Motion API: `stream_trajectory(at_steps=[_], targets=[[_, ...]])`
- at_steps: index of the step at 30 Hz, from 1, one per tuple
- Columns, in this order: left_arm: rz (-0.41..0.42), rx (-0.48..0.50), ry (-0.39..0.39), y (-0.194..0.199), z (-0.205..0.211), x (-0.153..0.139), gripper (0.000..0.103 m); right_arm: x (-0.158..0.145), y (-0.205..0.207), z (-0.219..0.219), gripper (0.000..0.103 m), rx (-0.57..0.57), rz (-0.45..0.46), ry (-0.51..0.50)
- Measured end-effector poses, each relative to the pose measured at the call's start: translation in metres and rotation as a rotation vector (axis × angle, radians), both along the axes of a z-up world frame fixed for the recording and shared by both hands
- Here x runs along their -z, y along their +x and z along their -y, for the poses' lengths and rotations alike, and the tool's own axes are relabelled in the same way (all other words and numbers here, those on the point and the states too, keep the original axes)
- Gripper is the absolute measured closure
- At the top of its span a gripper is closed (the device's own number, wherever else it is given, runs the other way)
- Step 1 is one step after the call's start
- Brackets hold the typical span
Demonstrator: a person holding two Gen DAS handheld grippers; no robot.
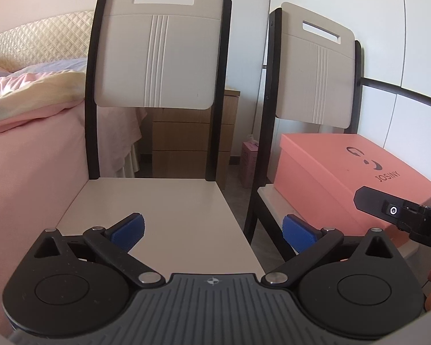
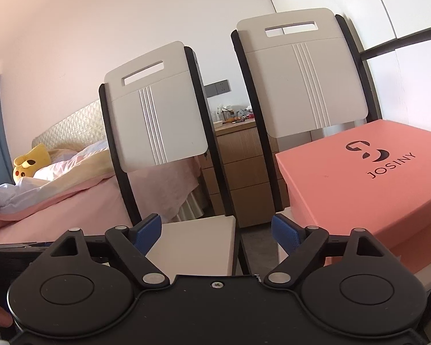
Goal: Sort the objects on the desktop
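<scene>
Both tongs (image 1: 212, 233) (image 2: 217, 234) agape, box (image 1: 344, 172) cropped

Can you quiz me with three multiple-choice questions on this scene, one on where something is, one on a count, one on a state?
1. Where is the pink box?
A. on the bed
B. on the right-hand chair's seat
C. on the floor

2. How many chairs stand side by side?
A. one
B. two
C. three

3. How is the left gripper?
A. shut on the box
B. open and empty
C. shut on a cloth

Answers:
1 B, the box sits on the right chair.
2 B, a left chair stands beside it.
3 B, its blue pads are far apart, nothing between them.
</scene>
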State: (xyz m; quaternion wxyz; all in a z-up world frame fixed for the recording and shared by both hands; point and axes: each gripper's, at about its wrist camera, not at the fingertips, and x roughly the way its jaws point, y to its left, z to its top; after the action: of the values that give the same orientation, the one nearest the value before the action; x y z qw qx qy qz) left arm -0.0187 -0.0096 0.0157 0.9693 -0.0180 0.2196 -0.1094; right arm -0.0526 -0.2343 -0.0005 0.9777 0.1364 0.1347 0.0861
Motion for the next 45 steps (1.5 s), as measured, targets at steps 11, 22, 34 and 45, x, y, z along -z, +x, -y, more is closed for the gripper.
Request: stream_trajectory(at_steps=[11,22,34,45], targets=[[0.021,-0.055,0.015,-0.004,-0.016,0.0,0.0,0.002,0.008,-0.032,0.015,-0.029,0.032,-0.019],[0.083,-0.052,0.003,-0.02,-0.015,0.002,0.0,0.001,0.0,-0.029,0.002,-0.005,0.046,-0.038],[0.073,-0.045,0.015,-0.018,-0.014,0.005,0.0,0.001,-0.002,-0.021,0.001,0.007,0.039,-0.049],[0.062,-0.057,0.017,-0.015,-0.017,0.005,0.0,0.002,-0.001,-0.021,0.001,0.025,0.027,-0.067]])
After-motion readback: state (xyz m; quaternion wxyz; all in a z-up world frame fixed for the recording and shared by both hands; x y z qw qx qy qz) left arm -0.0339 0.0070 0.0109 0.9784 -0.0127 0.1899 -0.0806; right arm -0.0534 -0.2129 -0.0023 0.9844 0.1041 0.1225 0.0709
